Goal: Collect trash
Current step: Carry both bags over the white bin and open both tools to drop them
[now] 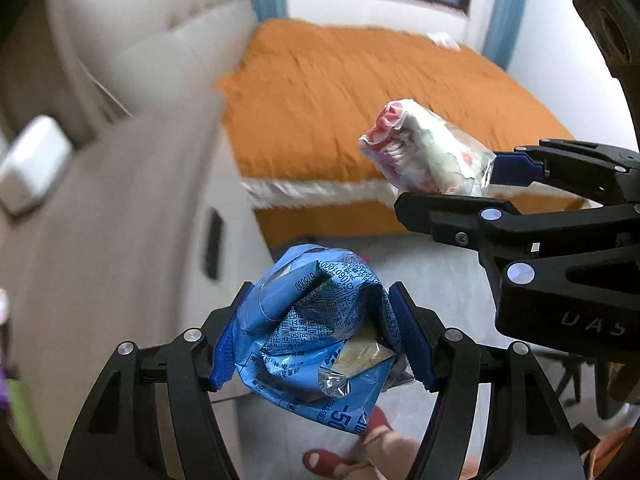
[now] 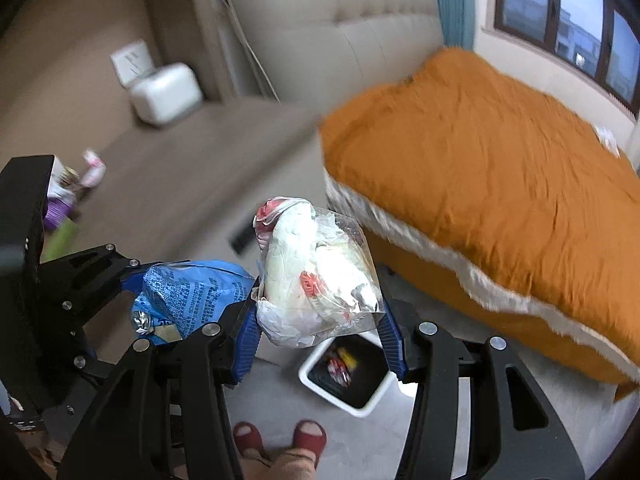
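Observation:
My left gripper point(image 1: 316, 336) is shut on a crumpled blue wrapper point(image 1: 312, 332) with printed text, held in the air above the floor. The wrapper also shows in the right wrist view point(image 2: 188, 292). My right gripper point(image 2: 320, 320) is shut on a clear plastic bag stuffed with white and red paper point(image 2: 316, 280). The bag also shows in the left wrist view point(image 1: 424, 152), held by the right gripper point(image 1: 472, 184) to the right of the left one. A white bin with a black liner point(image 2: 352, 376) stands on the floor below the right gripper, with wrappers inside.
A bed with an orange cover point(image 2: 500, 184) fills the right. A brown bedside table point(image 2: 180, 176) holds a white box point(image 2: 166, 92) and small items. A beige padded headboard point(image 2: 328, 28) stands behind. The person's red slippers point(image 2: 280, 436) are on the grey floor.

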